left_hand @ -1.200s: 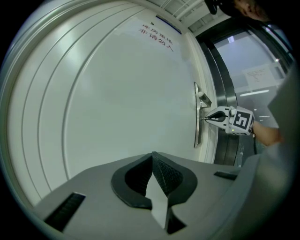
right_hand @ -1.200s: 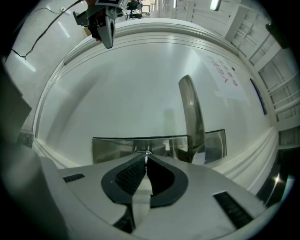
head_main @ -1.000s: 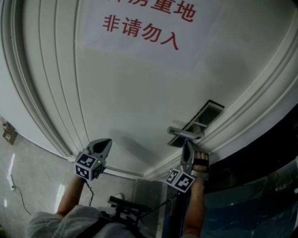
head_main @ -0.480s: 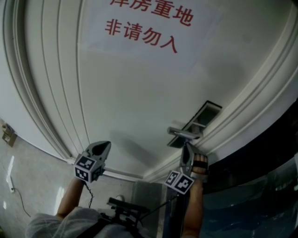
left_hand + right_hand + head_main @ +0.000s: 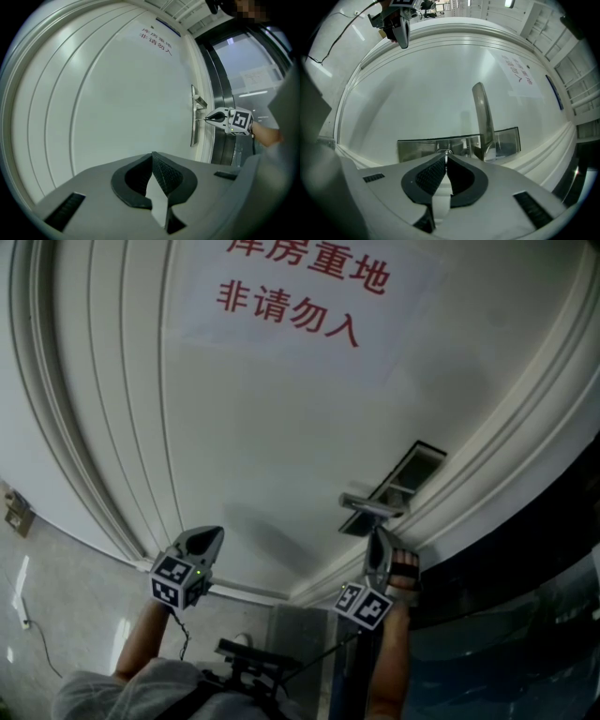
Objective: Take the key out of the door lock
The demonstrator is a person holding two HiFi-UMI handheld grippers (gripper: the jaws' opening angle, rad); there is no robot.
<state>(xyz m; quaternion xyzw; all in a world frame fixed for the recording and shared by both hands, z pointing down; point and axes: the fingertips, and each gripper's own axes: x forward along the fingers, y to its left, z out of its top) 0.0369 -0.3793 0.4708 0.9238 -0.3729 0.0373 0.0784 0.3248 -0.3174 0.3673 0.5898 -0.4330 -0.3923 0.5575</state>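
A white door [image 5: 272, 427] carries a metal lock plate [image 5: 417, 146] with a lever handle [image 5: 483, 117]. My right gripper [image 5: 446, 156] is shut on the thin metal key [image 5: 446, 151], whose far end sits in the lock plate just left of the handle. From the head view the right gripper [image 5: 377, 534] points up at the lock plate [image 5: 398, 486] below the handle [image 5: 373, 506]. My left gripper [image 5: 216, 534] hovers well to the left, close to the door panel. It is shut with nothing in it [image 5: 152, 154]. The left gripper view shows the right gripper [image 5: 220, 117] holding the key [image 5: 200, 119].
A paper sign with red characters [image 5: 300, 296] is stuck on the door above. Raised mouldings [image 5: 94, 427] frame the door panel. A dark glass panel [image 5: 525, 615] stands right of the door frame. A cable [image 5: 37, 638] hangs by the left wall.
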